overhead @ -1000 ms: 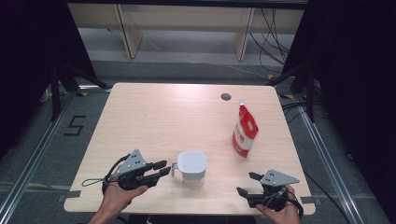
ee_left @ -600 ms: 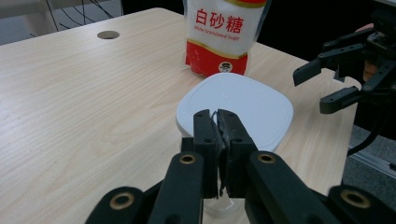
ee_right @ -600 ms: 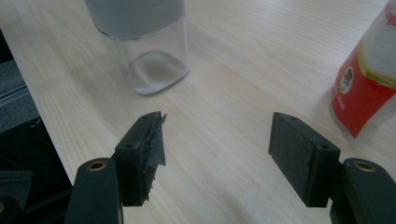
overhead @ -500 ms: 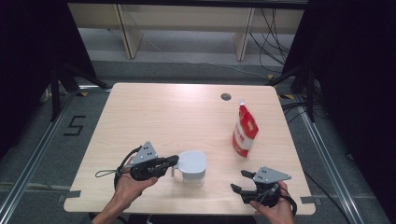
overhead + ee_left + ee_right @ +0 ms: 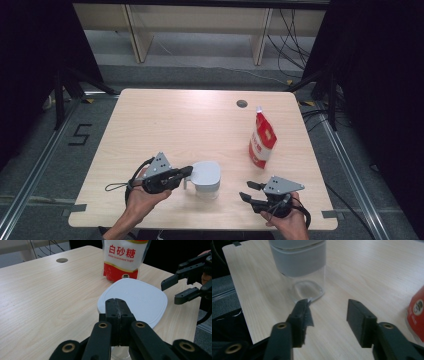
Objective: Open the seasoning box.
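Note:
A clear container with a white lid (image 5: pixel 206 176) (image 5: pixel 135 300) (image 5: pixel 299 262) stands near the table's front edge. A thin handle (image 5: pixel 185 182) is on its left side. My left gripper (image 5: pixel 189 171) (image 5: pixel 116 305) reaches it from the left with its jaws pressed together over that handle, tips at the lid's rim. My right gripper (image 5: pixel 246 191) (image 5: pixel 327 307) (image 5: pixel 172 287) lies to the container's right, pointing at it. Its jaws have just been closing, are still apart, and hold nothing. A red and white sugar bag (image 5: pixel 262 140) (image 5: pixel 125 257) (image 5: pixel 417 312) stands upright behind it.
The wooden table (image 5: pixel 175 125) has a round cable hole (image 5: pixel 242 104) at the back. Its front edge runs just behind both hands. Dark floor and metal rails surround the table.
My left gripper moved right to the container and its jaws came together at the handle. My right gripper slid a little left towards the container and its jaws narrowed.

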Available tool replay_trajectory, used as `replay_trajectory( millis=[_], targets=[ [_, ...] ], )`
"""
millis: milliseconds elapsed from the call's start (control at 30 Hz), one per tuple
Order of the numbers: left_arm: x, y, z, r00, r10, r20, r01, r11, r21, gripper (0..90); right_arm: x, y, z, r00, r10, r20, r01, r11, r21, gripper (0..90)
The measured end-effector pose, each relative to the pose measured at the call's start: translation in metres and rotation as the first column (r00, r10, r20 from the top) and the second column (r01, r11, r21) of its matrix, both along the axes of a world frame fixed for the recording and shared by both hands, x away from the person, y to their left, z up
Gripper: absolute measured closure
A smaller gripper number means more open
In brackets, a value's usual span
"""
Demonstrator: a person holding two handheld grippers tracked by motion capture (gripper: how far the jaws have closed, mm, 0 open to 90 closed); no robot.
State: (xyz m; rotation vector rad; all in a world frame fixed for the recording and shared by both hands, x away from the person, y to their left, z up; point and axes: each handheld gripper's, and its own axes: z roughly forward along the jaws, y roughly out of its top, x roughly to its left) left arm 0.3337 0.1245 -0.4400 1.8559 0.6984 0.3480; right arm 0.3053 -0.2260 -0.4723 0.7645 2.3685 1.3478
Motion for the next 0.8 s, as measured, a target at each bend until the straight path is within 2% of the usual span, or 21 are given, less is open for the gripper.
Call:
replay_trajectory(
  millis=[67, 100, 233, 267, 400, 433, 467, 567, 600, 700, 767, 800],
  targets=[
    [-0.001, -0.001, -0.001, 0.9999, 0.011, -0.008, -0.012, 0.9999, -0.011, 88.9, 0.0, 0.001, 0.0, 0.9999, -0.01, -0.003, 0.01, 1.0, 0.004, 57.8],
    [-0.001, 0.0, -0.001, 0.9999, 0.01, -0.002, -0.01, 0.9999, -0.006, 89.0, 0.0, 0.006, 0.003, 1.0, -0.006, 0.002, 0.006, 1.0, 0.015, 62.8],
    [-0.003, -0.001, -0.001, 0.9998, 0.016, 0.009, -0.016, 0.9999, -0.003, 89.1, 0.002, 0.011, 0.006, 0.9999, -0.011, 0.0, 0.011, 1.0, 0.013, 67.1],
    [-0.002, 0.0, -0.001, 0.9999, 0.016, 0.004, -0.016, 0.9999, -0.002, 89.1, 0.004, 0.016, 0.008, 0.9998, -0.001, 0.018, 0.001, 1.0, 0.024, 70.8],
    [-0.003, 0.0, -0.002, 0.9997, 0.022, -0.007, -0.022, 0.9997, -0.011, 89.1, 0.006, 0.021, 0.009, 0.9996, 0.007, 0.028, -0.007, 1.0, 0.025, 73.0],
    [-0.002, 0.001, -0.002, 0.9999, 0.015, 0.005, -0.015, 0.9999, -0.004, 89.1, 0.006, 0.023, 0.009, 0.9998, 0.005, 0.016, -0.006, 0.999, 0.031, 73.4],
    [-0.003, 0.0, -0.002, 0.9997, 0.024, -0.006, -0.024, 0.9996, -0.012, 89.1, 0.009, 0.026, 0.01, 0.9986, 0.027, 0.046, -0.028, 0.999, 0.033, 75.8],
    [-0.003, 0.001, -0.002, 0.9997, 0.024, -0.005, -0.024, 0.9996, -0.013, 89.2, 0.009, 0.029, 0.012, 0.9983, 0.031, 0.05, -0.033, 0.999, 0.035, 78.9],
    [-0.002, 0.002, -0.003, 0.9999, 0.01, 0.005, -0.01, 0.9998, -0.014, 89.2, 0.01, 0.034, 0.016, 0.9966, 0.041, 0.072, -0.044, 0.998, 0.04, 79.9],
    [-0.002, 0.003, -0.003, 0.9999, 0.011, 0.006, -0.01, 0.9998, -0.016, 89.2, 0.011, 0.038, 0.018, 0.9963, 0.042, 0.074, -0.046, 0.998, 0.04, 81.0],
    [-0.002, 0.004, -0.005, 0.9998, 0.017, 0.006, -0.017, 0.9996, -0.022, 89.2, 0.012, 0.042, 0.019, 0.9947, 0.051, 0.09, -0.055, 0.998, 0.035, 83.0],
    [-0.002, 0.004, -0.005, 0.9998, 0.015, 0.011, -0.014, 0.9997, -0.018, 89.2, 0.013, 0.043, 0.02, 0.9914, 0.058, 0.117, -0.061, 0.998, 0.018, 83.3]
  ],
)
